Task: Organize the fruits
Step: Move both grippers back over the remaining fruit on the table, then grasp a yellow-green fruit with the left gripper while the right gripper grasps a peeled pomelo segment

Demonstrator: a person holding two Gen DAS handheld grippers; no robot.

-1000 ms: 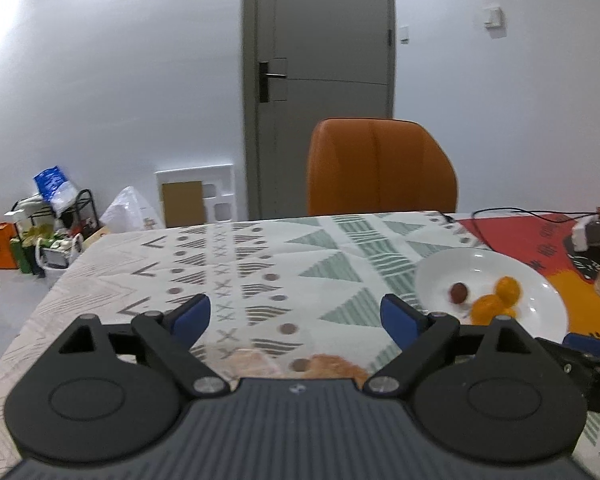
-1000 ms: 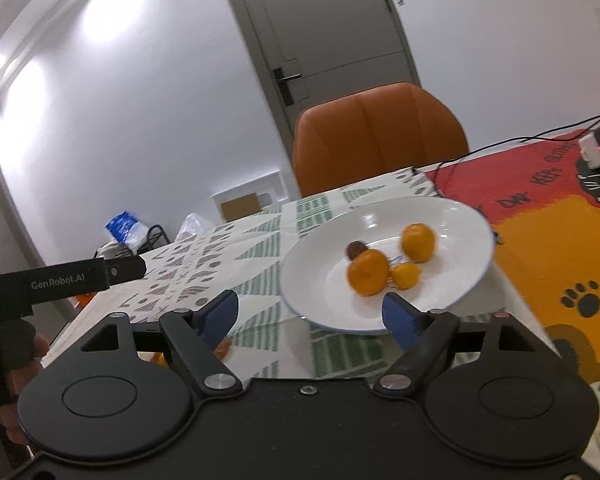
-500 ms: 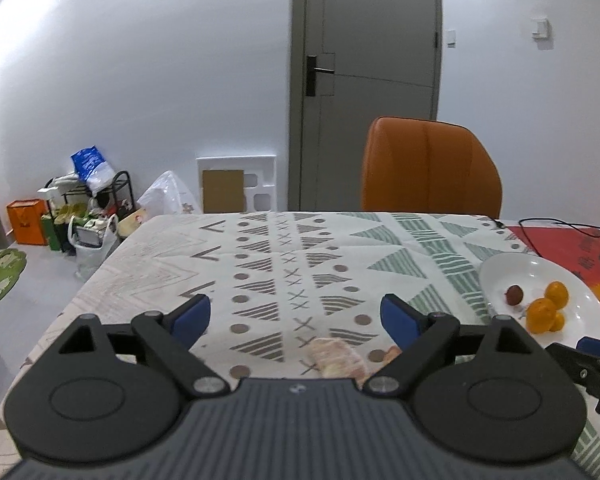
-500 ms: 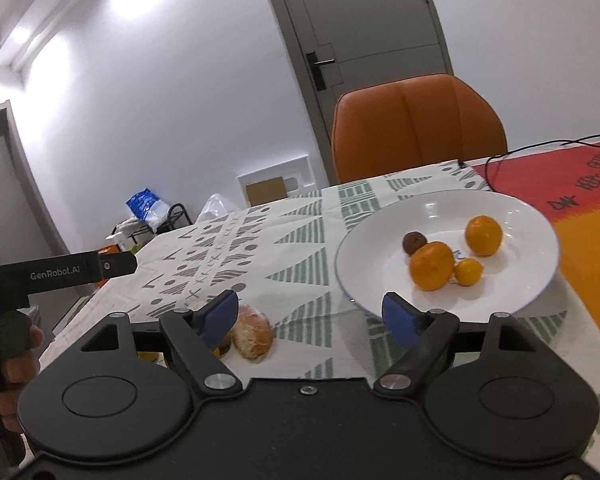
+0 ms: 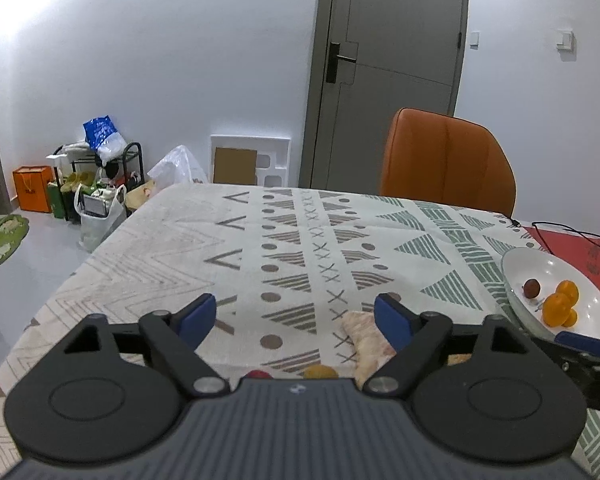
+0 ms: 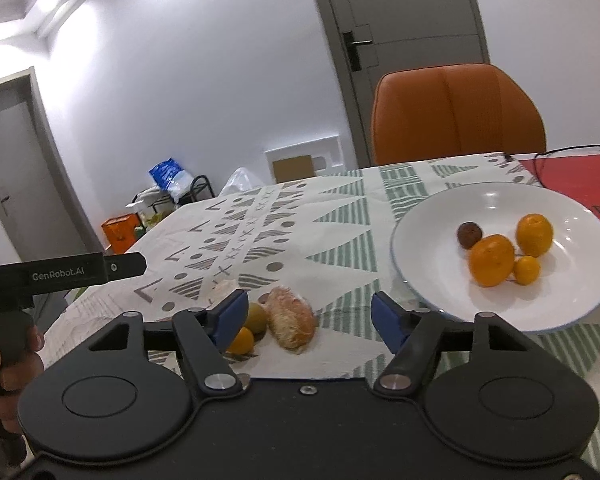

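A white plate [image 6: 432, 280] holds two oranges [image 6: 492, 260], a small kumquat [image 6: 526, 269] and a dark brown fruit [image 6: 469, 235]. Left of the plate, on the patterned cloth, lie a peeled citrus piece [image 6: 292, 320], a yellow-green fruit [image 6: 256, 316] and a small orange fruit [image 6: 242, 340]. My right gripper [image 6: 310, 318] hovers just before them, its jaws closing with the peeled piece ahead between them, untouched. My left gripper [image 5: 296, 318] is also closing on nothing; the peeled piece [image 5: 364, 336] lies by its right finger, and a red fruit [image 5: 257, 374] and an orange one [image 5: 320, 371] peek over its body.
An orange chair [image 5: 446, 160] stands at the table's far side before a grey door [image 5: 384, 72]. A black cable [image 5: 572, 232] runs over the red mat [image 6: 572, 176] at the right. Bags and a rack [image 5: 100, 176] sit on the floor beyond the table's left edge.
Both views have swung left along the table, so the plate has slid to the right and the loose fruits have come into sight. Both pairs of jaws stand narrower than before.
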